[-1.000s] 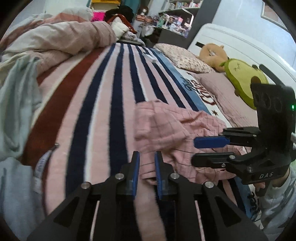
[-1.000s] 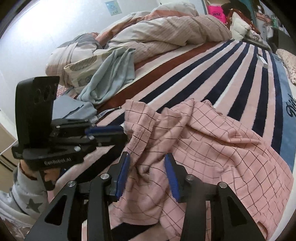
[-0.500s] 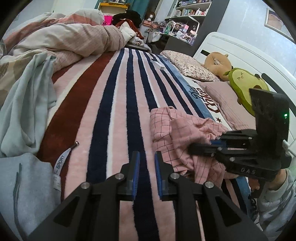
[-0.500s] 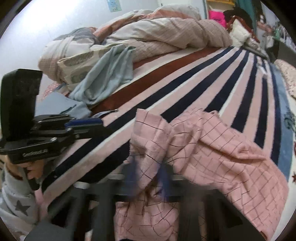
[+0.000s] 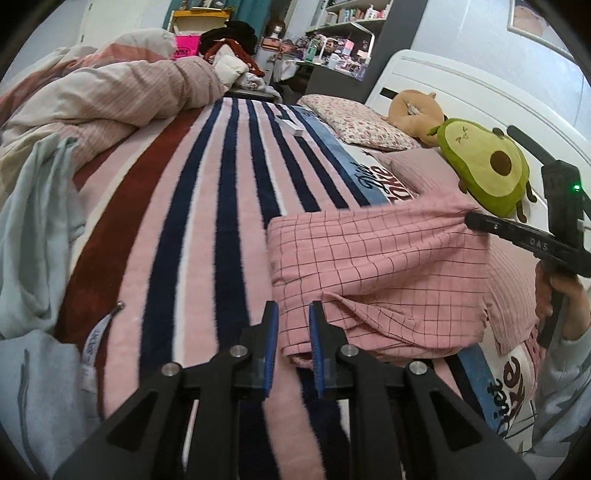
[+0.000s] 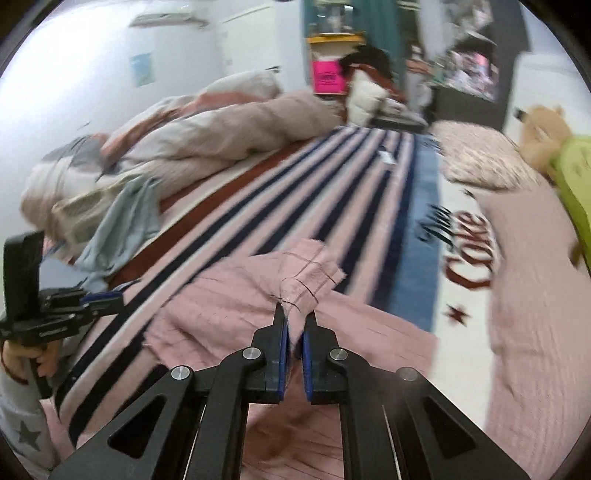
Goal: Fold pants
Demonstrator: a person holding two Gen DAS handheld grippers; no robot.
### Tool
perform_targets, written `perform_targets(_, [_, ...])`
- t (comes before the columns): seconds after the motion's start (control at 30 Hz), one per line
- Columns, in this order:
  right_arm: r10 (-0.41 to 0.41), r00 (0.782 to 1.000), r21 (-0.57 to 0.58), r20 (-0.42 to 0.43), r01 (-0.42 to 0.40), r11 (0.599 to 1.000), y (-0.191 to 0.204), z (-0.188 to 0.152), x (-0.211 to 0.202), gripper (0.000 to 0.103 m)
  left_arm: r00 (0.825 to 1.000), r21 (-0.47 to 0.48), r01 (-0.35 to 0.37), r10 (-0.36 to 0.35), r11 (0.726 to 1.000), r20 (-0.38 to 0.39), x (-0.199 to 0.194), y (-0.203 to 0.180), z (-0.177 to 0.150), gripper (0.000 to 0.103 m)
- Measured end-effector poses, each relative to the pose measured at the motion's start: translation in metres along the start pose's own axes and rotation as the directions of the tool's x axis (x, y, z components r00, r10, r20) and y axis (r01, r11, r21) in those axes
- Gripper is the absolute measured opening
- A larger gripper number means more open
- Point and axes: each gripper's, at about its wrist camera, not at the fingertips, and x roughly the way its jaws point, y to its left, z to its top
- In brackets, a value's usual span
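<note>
Pink checked pants (image 5: 373, 266) lie bunched on the striped blanket (image 5: 207, 221). Right gripper (image 6: 294, 328): fingers pinch a raised edge of the pants. Left gripper (image 5: 293, 325): fingers slightly spread, straddling the near pants corner without clamping it.

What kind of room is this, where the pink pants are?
Most likely a bedroom. The pink checked pants lie on a bed with a striped blanket, beside a floral pillow and an avocado plush toy against a white headboard. Cluttered shelves stand at the back.
</note>
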Motion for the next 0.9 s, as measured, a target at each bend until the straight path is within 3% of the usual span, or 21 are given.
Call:
perform_targets(0.07, [-0.015,1.000,0.028,-0.014,0.015,0.999,-0.019,-0.003,0.002,0.001,1.000,0.009,0.003,-0.003,1.000,-0.006,0.006,-0.007,0.003,0.013])
perform_targets(0.13, [-0.039,0.998,0.045,-0.045,0.041,0.998,-0.031,-0.009,0.012,0.001,1.000,0.018,0.004,-0.004,1.000,-0.009,0.011,-0.014,0.005,0.022])
perform_targets(0.23, [0.018,0.996,0.106,-0.086,-0.008,0.994,-0.044,-0.020,0.025,0.006,1.000,0.037,0.001,0.000,0.999,-0.016,0.017,-0.024,0.007,0.027])
perform_targets(0.27, [0.050,0.996,0.139,-0.079,-0.038,0.990,-0.047,-0.022,0.024,0.012,1.000,0.040,-0.002,0.002,0.999,-0.019,0.019,-0.025,0.008,0.028])
perform_targets(0.3, [0.089,0.994,0.170,-0.067,-0.076,0.982,-0.051,-0.024,0.022,0.037,1.000,0.041,-0.007,0.008,0.999,-0.021,0.020,-0.026,0.009,0.032])
perform_targets(0.33, [0.118,0.991,0.195,-0.057,-0.105,0.975,-0.052,-0.026,0.021,0.055,1.000,0.038,-0.015,0.016,0.999,-0.020,0.022,-0.026,0.010,0.038])
perform_targets(0.37, [0.145,0.988,0.211,-0.058,-0.130,0.969,-0.052,-0.028,0.022,0.055,1.000,0.035,-0.020,0.021,0.999,-0.018,0.023,-0.026,0.011,0.039])
perform_targets(0.5, [0.227,0.962,0.201,-0.154,-0.194,0.960,-0.036,-0.042,0.049,0.055,0.999,0.021,-0.034,0.034,0.999,-0.031,0.028,-0.022,0.008,0.040])
perform_targets(0.57, [0.252,0.954,0.198,-0.163,-0.218,0.956,-0.029,-0.048,0.063,0.053,0.998,0.018,-0.046,0.047,0.999,-0.041,0.029,-0.020,0.006,0.040])
perform_targets(0.6, [0.255,0.954,0.190,-0.159,-0.224,0.956,-0.025,-0.049,0.068,0.041,0.998,0.016,-0.049,0.050,0.999,-0.043,0.029,-0.021,0.006,0.040])
perform_targets(0.63, [0.259,0.953,0.182,-0.154,-0.231,0.956,-0.022,-0.050,0.072,0.014,0.998,0.013,-0.053,0.054,0.998,-0.044,0.029,-0.020,0.005,0.040])
perform_targets(0.67, [0.260,0.953,0.173,-0.153,-0.233,0.957,-0.019,-0.050,0.076,0.002,0.997,0.012,-0.056,0.057,0.998,-0.046,0.029,-0.019,0.005,0.040])
perform_targets(0.77, [0.234,0.964,0.145,-0.123,-0.216,0.965,-0.017,-0.046,0.073,0.003,0.998,0.032,-0.046,0.047,0.998,-0.051,0.029,-0.022,0.004,0.041])
perform_targets(0.9, [0.193,0.980,0.153,-0.047,-0.183,0.971,-0.032,-0.034,0.039,0.002,0.998,0.077,0.002,0.003,0.997,-0.066,0.034,-0.031,0.003,0.041])
